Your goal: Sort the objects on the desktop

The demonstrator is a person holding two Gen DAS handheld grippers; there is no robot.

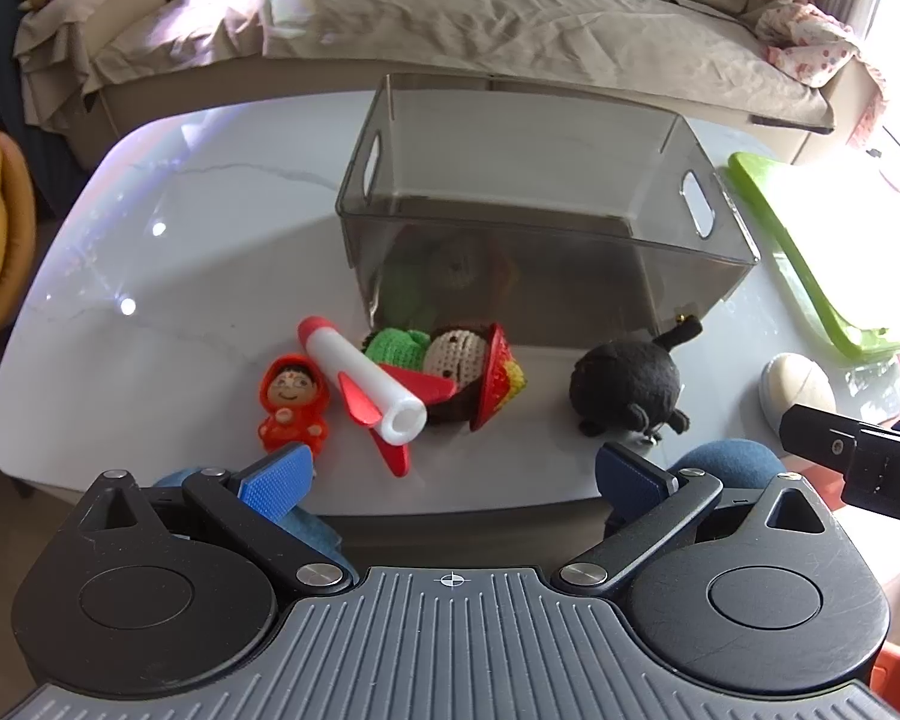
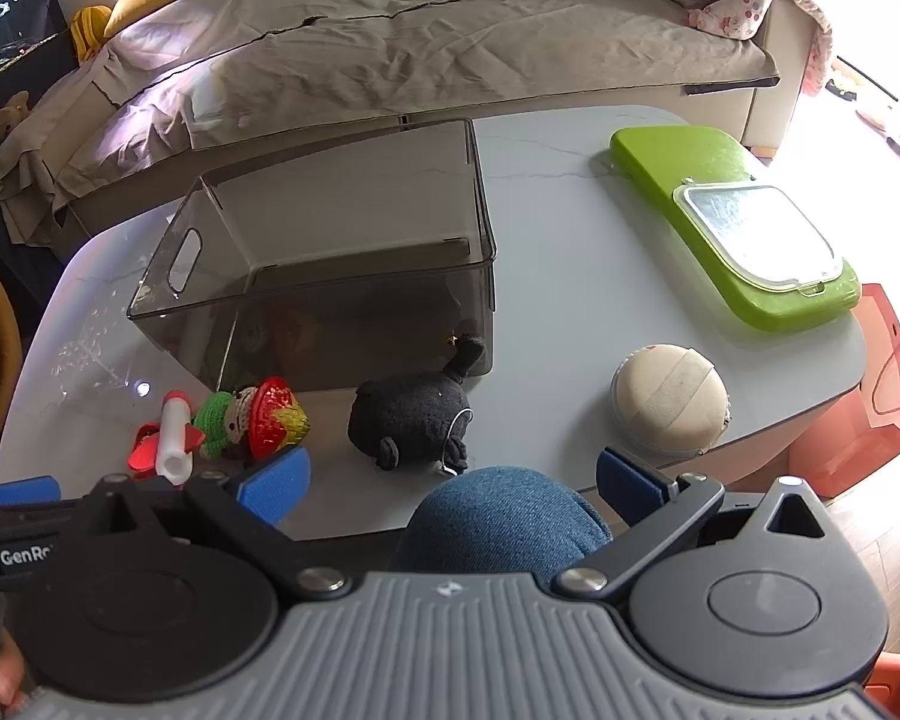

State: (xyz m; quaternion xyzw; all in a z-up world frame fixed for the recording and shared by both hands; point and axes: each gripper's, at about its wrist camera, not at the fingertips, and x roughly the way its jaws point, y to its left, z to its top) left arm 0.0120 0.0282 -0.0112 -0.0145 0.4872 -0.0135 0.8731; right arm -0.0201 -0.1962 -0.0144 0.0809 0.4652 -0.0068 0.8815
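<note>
A smoky clear bin [image 1: 528, 222] stands on the white table [image 1: 180, 252]; it also shows in the right wrist view [image 2: 330, 276]. In front of it lie a red doll [image 1: 291, 402], a white and red toy rocket [image 1: 366, 387], a crocheted doll with a red hat [image 1: 462, 372] and a black plush [image 1: 627, 387]. The rocket [image 2: 171, 435], crocheted doll [image 2: 252, 423] and plush [image 2: 414, 417] show in the right wrist view too. My left gripper [image 1: 453, 477] is open and empty near the table's front edge. My right gripper [image 2: 450, 483] is open and empty above a blue-jeaned knee [image 2: 504, 516].
A beige round puff case [image 2: 669, 399] sits at the front right. A green board [image 2: 720, 210] with a clear lid [image 2: 756, 237] lies at the right. A covered sofa [image 2: 420, 42] stands behind the table. A red-brown box [image 2: 870, 396] is beside the table.
</note>
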